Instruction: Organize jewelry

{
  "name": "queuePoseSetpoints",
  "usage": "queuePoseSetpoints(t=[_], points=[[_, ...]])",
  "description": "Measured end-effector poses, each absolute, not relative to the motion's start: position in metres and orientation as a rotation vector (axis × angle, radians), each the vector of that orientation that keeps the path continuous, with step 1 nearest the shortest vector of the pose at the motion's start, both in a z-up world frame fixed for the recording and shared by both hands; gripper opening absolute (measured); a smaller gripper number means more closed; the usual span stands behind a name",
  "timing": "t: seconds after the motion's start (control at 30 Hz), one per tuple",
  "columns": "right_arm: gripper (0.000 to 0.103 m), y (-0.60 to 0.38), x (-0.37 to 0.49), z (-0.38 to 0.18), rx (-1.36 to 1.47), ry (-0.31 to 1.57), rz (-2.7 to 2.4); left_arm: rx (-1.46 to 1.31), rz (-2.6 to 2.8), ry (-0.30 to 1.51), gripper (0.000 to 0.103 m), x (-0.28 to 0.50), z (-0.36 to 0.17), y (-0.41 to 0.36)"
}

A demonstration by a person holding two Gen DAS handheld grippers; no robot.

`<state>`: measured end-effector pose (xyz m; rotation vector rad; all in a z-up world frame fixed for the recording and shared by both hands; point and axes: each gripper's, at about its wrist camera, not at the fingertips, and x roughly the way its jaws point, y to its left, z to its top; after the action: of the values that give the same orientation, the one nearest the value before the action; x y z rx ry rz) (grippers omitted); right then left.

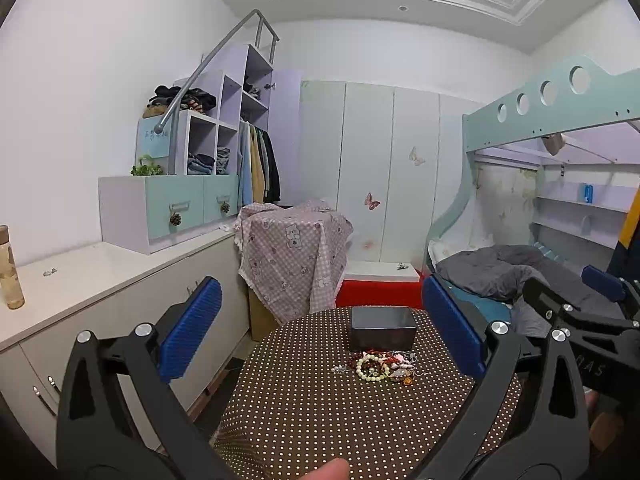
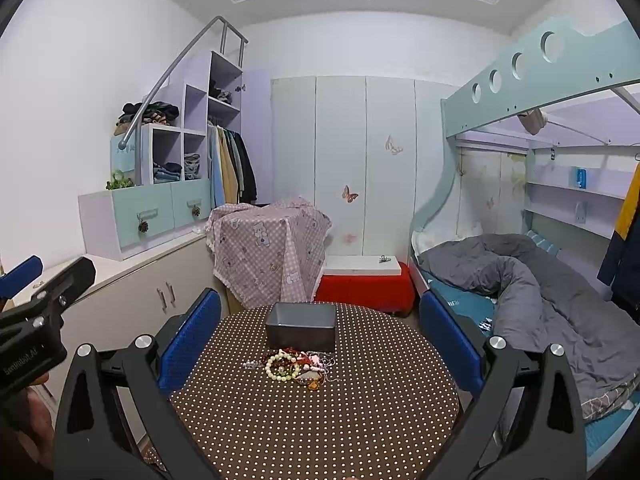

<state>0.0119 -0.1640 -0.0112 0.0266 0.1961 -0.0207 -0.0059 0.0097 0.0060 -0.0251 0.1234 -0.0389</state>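
Observation:
A pile of jewelry [image 1: 384,366] with a pale bead bracelet [image 1: 370,368], red beads and chains lies on the round brown polka-dot table [image 1: 320,420]. It also shows in the right wrist view [image 2: 298,366]. A dark open box [image 1: 383,328] stands just behind it, also in the right wrist view [image 2: 301,326]. My left gripper [image 1: 320,328] is open and empty, held above the table short of the pile. My right gripper [image 2: 320,330] is open and empty, likewise short of the pile.
A white cabinet [image 1: 100,276] with a bottle [image 1: 10,270] runs along the left. A cloth-covered stand [image 1: 296,248] and a red box [image 1: 380,292] sit behind the table. A bunk bed with grey bedding [image 2: 540,280] is at right.

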Motion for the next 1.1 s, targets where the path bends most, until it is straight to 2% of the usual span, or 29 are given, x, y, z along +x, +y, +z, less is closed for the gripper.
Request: queuePoseSetpoints(t=[1.1], points=[[0.096, -0.1646, 0.015, -0.0103, 0.008, 0.178, -0.013, -0.015, -0.048, 0.112, 0.098, -0.0003, 0.0047, 0.0098]])
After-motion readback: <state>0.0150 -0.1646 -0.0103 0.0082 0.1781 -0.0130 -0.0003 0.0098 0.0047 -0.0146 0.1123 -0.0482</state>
